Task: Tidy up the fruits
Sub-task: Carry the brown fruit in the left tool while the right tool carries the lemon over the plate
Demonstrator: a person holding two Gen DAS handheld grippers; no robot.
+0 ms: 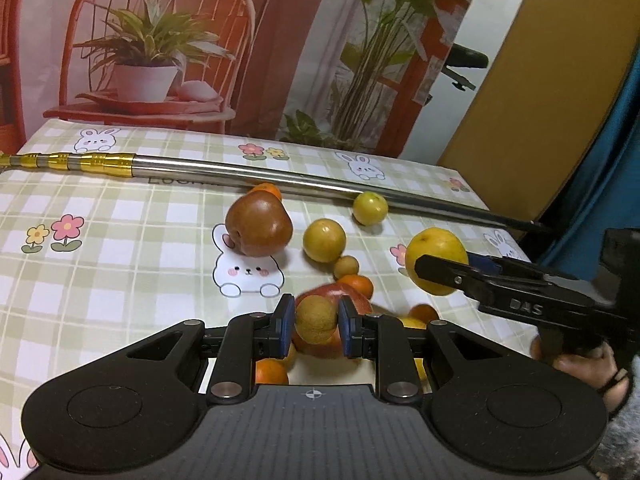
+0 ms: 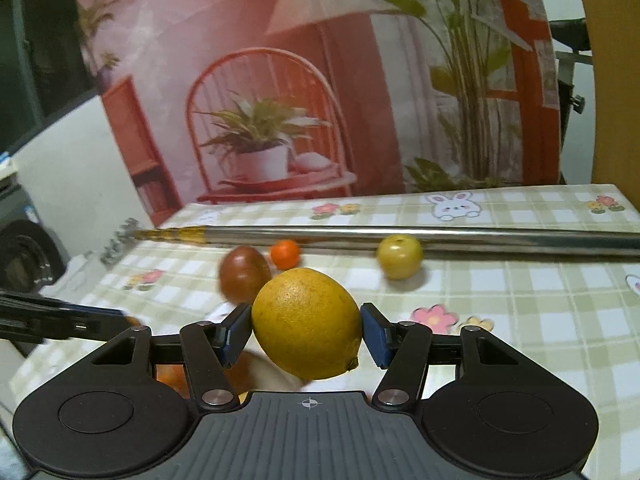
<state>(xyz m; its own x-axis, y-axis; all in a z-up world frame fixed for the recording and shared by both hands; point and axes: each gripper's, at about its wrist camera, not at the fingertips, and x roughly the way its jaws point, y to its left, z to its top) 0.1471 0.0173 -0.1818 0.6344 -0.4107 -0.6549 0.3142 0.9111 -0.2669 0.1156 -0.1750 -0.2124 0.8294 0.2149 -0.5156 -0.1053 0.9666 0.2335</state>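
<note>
A long metal pole (image 1: pixel 256 172) with a gold-banded end lies across the checked bunny tablecloth (image 1: pixel 120 220). Behind stands a printed backdrop (image 2: pixel 260 100) showing a red chair and potted plant.

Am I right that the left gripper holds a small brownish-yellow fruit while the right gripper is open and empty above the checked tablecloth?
Not quite. The right gripper is not empty: the right wrist view shows it shut on a large yellow citrus fruit. The left gripper does hold the small brownish-yellow fruit above the checked tablecloth.

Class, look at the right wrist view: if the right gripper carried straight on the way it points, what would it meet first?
Probably the brown pear-like fruit just beyond the held lemon in the right gripper, then the small orange and metal pole. Depth is uncertain.
</note>
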